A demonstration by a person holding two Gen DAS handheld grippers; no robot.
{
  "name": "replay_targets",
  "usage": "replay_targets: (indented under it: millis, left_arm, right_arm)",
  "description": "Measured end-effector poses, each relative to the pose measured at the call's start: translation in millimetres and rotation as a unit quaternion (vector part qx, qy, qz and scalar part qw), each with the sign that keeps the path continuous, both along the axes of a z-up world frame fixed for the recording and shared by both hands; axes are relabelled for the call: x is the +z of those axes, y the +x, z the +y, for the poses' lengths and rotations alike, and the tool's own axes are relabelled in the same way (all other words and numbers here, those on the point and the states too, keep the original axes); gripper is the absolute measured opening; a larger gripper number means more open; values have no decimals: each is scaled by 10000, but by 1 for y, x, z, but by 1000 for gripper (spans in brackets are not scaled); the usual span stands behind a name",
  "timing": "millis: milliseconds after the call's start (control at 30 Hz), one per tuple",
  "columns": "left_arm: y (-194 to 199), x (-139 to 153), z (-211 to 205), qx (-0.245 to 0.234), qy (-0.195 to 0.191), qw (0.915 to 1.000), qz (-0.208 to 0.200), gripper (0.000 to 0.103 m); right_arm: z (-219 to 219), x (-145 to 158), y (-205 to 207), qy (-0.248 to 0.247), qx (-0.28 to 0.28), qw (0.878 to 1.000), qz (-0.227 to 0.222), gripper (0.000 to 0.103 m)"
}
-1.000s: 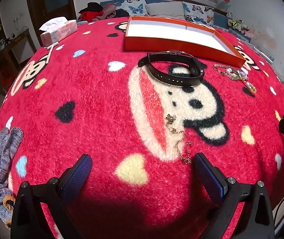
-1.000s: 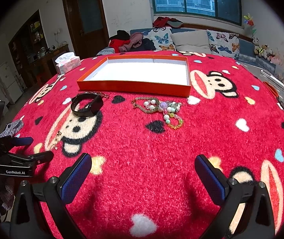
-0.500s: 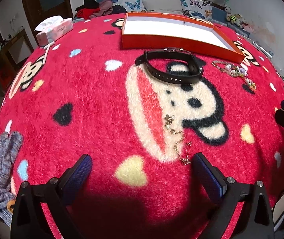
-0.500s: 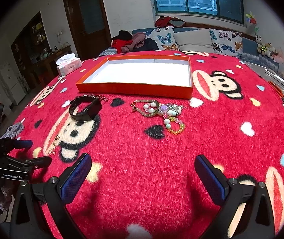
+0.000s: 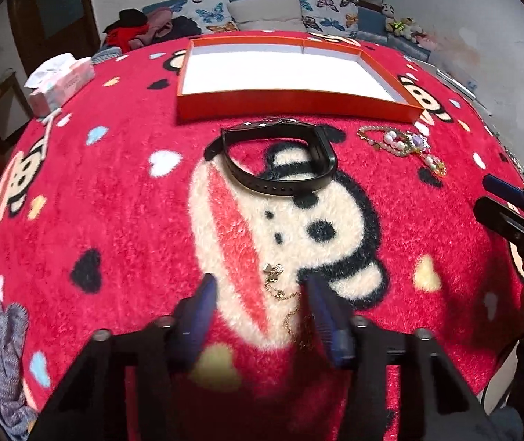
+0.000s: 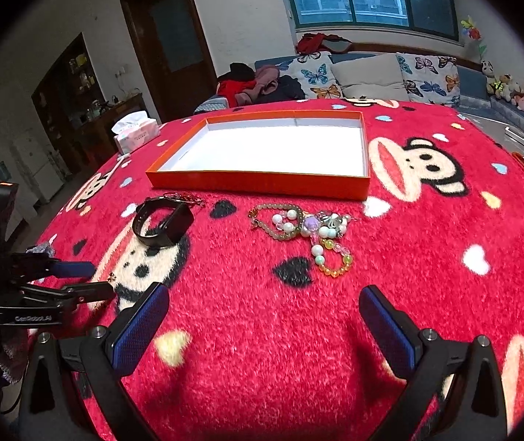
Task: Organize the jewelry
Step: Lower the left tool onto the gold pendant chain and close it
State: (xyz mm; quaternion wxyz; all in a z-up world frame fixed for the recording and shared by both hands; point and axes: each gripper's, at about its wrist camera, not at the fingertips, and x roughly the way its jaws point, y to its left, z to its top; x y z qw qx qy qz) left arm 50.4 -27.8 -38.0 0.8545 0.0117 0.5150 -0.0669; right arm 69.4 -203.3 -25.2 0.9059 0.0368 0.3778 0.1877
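Left tongs (image 5: pixel 262 294) are half-closed astride the gold chain (image 5: pixel 280 294) on the red table (image 5: pixel 115 202), gripping nothing yet, right tongs (image 6: pixel 262 316) hover wide open and empty, so the pickup is on: pinch, lift, carry past the watch (image 5: pixel 280 161) into the orange tray (image 5: pixel 298 104).

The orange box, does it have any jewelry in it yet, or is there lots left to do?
Nothing is in the orange box yet; its white inside is bare. The left gripper has its fingers on either side of the gold chain, not clamped on it. The black band and the bead bracelets lie on the red blanket. The right gripper is open and holds nothing.
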Motion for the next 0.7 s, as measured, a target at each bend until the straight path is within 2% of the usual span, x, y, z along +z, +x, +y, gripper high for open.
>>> replay_targets:
  millis: [100, 267, 700]
  left_arm:
    - [3, -1, -3, -125, 45, 9999, -50, 36]
    - [10, -3, 0, -177, -36, 9998, -49, 26]
    - [4, -4, -8, -462, 189, 9984, -246, 21]
  right_arm:
    - [-1, -2, 4, 40, 12, 10000, 44, 103]
    - [-2, -6, 9, 122, 19, 9998, 133, 103]
    - [-1, -9, 13, 110, 25, 9998, 191, 103]
